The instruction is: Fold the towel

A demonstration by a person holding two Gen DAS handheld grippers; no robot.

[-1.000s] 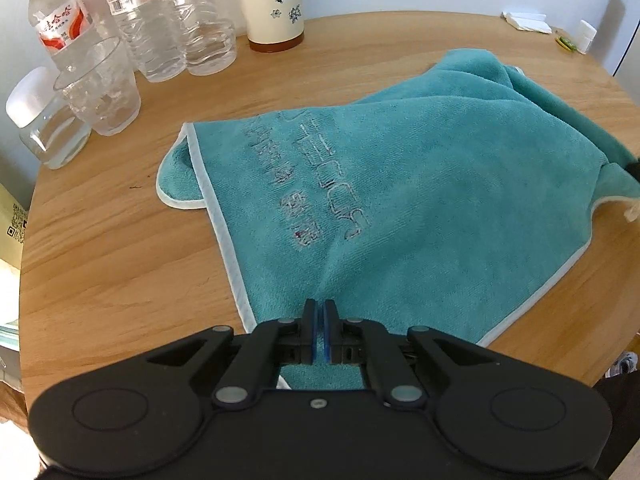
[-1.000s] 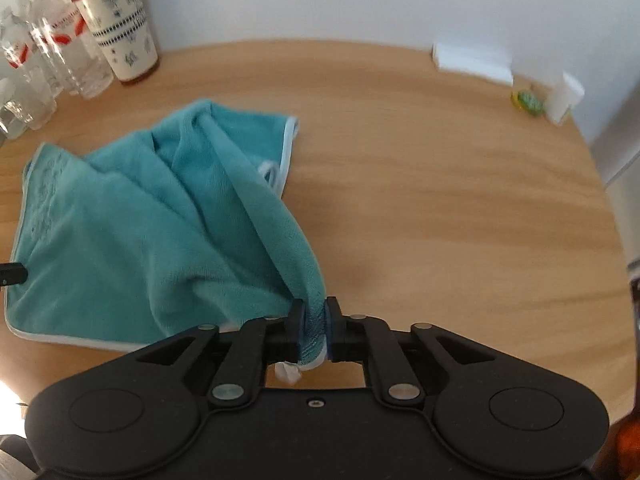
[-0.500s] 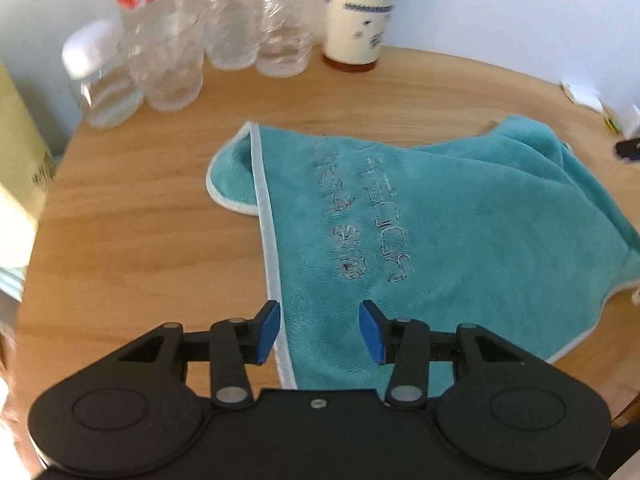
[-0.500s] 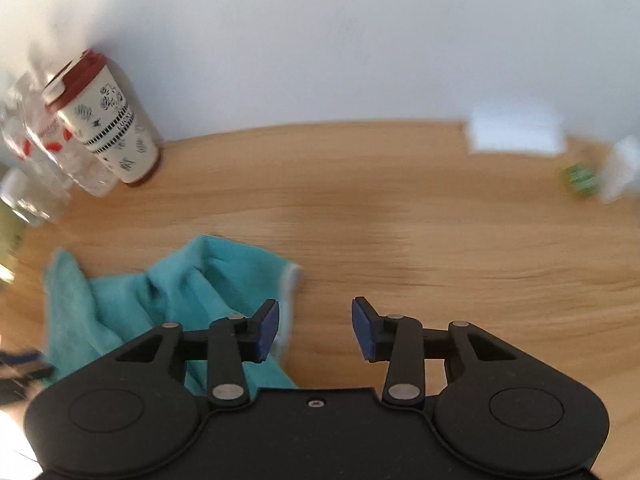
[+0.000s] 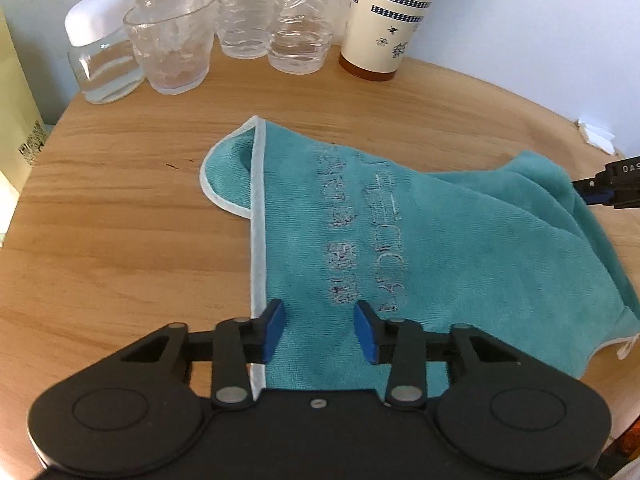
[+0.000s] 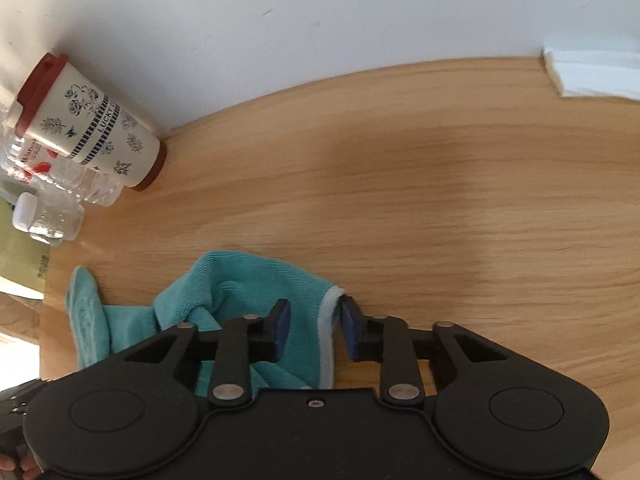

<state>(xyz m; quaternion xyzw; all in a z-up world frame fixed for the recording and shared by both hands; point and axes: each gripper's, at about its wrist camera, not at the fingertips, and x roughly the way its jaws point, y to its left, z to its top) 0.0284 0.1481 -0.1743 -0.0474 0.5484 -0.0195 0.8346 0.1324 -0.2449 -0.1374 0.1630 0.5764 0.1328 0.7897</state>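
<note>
Presently: teal towel point(image 5: 460, 248), white-edged, embroidered lettering up, lies rumpled on the round wooden table point(image 5: 120, 240), one corner folded over. Left gripper point(image 5: 320, 330): jaws spread, above the towel's near edge, gripping nothing. Right gripper point(image 6: 314, 330): jaws spread, straddling the towel's white hem, not pinching. Behind: glass tumbler point(image 5: 170, 40), clear plastic bottles point(image 5: 296, 20), patterned cream cup point(image 5: 384, 20).

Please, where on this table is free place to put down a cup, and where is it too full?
The table is bare between the towel and the white paper by the wall. Another bare patch lies left of the towel's white hem, before the left gripper. It is crowded at the back left: bottles, glass, jar and patterned cup.
</note>
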